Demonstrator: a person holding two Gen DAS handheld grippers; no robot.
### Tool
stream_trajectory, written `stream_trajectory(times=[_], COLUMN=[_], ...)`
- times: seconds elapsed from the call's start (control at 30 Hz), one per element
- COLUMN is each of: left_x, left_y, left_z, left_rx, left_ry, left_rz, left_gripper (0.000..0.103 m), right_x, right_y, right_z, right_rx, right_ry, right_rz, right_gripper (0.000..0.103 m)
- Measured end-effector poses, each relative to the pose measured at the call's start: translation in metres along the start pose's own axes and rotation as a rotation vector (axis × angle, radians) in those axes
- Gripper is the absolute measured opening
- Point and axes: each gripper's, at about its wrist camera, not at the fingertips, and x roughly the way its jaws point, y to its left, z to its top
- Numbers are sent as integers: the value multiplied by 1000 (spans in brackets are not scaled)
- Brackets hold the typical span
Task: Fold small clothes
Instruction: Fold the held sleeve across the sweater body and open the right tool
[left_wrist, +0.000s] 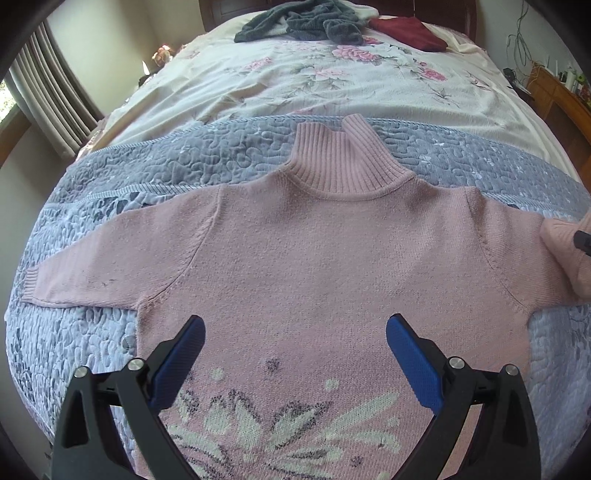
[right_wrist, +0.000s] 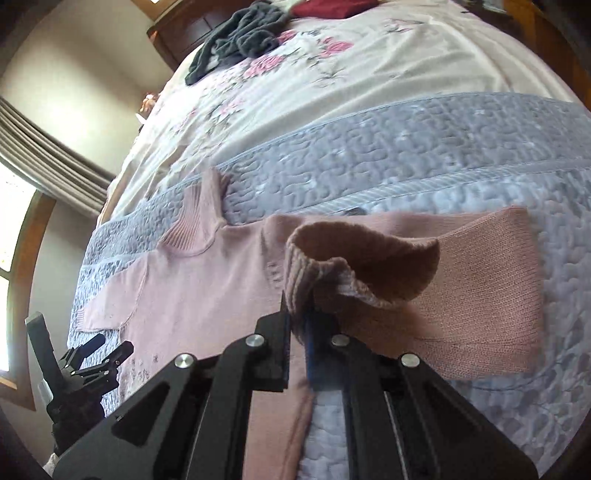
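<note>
**Layout of garments on the bed**

A sweater (left_wrist: 314, 258) lies flat on a quilt (left_wrist: 184, 155) that spans the near end of the bed (left_wrist: 295, 88), collar toward the headboard (right_wrist: 177, 33). Its left sleeve (left_wrist: 110, 258) stretches toward the bed's left edge. The right sleeve (right_wrist: 480, 295) extends toward the right edge, its cuff (right_wrist: 332, 273) doubled back over it and pinched in the right gripper (right_wrist: 297, 325). The left gripper (left_wrist: 295, 332) hangs above the sweater's lower front. Near the headboard lie a crumpled garment (left_wrist: 306, 22) and, to its right, a folded garment (left_wrist: 410, 33).
</note>
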Motion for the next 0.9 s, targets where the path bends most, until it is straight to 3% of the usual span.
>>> stream_trajectory(times=[0.13, 0.27, 0.33, 0.43, 0.6, 0.7, 0.9], left_x=[1, 3, 5, 8, 17, 24, 52], left_y=[15, 26, 27, 25, 3, -25, -87], left_z=[-4, -6, -6, -6, -2, 1, 15], left_rx=[-13, -28, -32, -34, -25, 17, 49], left_ry=[7, 13, 19, 32, 75, 96, 164], left_rz=[-2, -5, -9, -33, -143, -192, -327], left_gripper=[99, 99, 99, 99, 99, 98, 97], right_x=[35, 65, 77, 87, 69, 47, 6], right_y=[37, 50, 50, 50, 50, 42, -6], right_z=[-8, -19, -26, -35, -56, -71, -93], right_rx=[-81, -108, -115, -101, -101, -111, -1], right_ry=[48, 113, 150, 203, 241, 231, 189], right_rz=[-33, -50, -52, -18, 65, 47, 2], right_gripper=[5, 6, 11, 28, 41, 41, 41])
